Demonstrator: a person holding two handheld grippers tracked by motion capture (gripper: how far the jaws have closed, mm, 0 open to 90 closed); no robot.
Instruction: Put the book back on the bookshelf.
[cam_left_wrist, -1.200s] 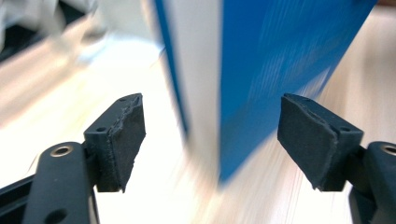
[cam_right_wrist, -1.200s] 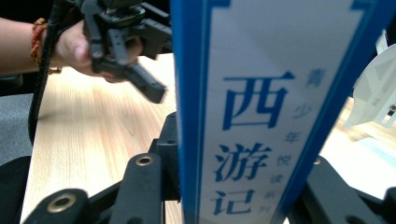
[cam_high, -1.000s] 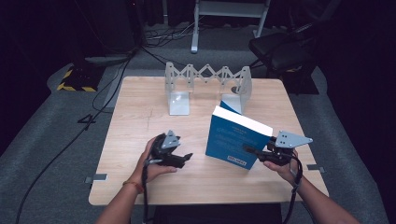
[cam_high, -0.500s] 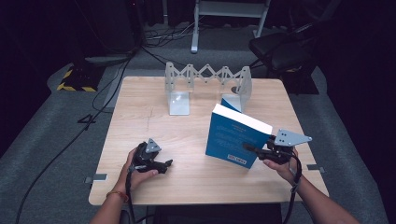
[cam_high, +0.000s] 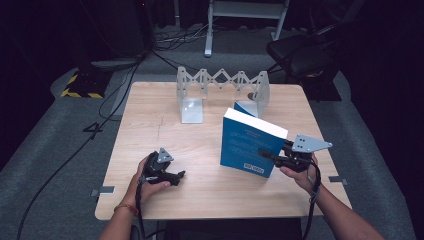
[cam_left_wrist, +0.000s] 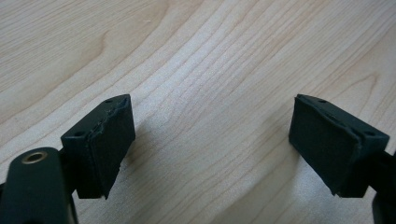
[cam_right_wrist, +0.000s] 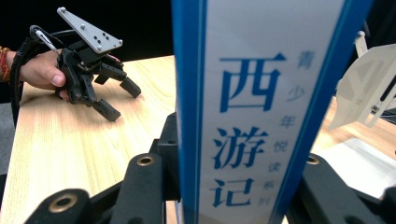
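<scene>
Pale wood surface (cam_high: 150, 125) across the middle of the high view, grey carpet floor (cam_high: 55, 150) around it, dark background along the upper edge. Toward the upper middle of the surface, a white expandable book rack (cam_high: 221, 85) with accordion links between two end plates, standing upright. Just below and right of centre, a blue book (cam_high: 250, 145) standing upright with the cover facing the lower left, white page edge along the top, close to the rack's right end plate though contact cannot be told. At the right of the frame, right gripper (cam_high: 270, 156) held in a hand (cam_high: 297, 175), grey three-cornered plate on top, jaws pressed onto the book's lower right edge; in the right gripper view the spine (cam_right_wrist: 252, 112), white with blue Chinese characters and blue borders, rising up the centre between the two black jaws. At the lower left of the high view, left gripper (cam_high: 179, 176) held low over the wood in the other hand (cam_high: 142, 180), well apart from the book; spread, with nothing between the jaws. In the left gripper view, two black pads (cam_left_wrist: 107, 140) at lower left and lower right, bare wood grain between. In the upper left of the right gripper view, the same left gripper (cam_right_wrist: 121, 98) with jaws apart above the wood
</scene>
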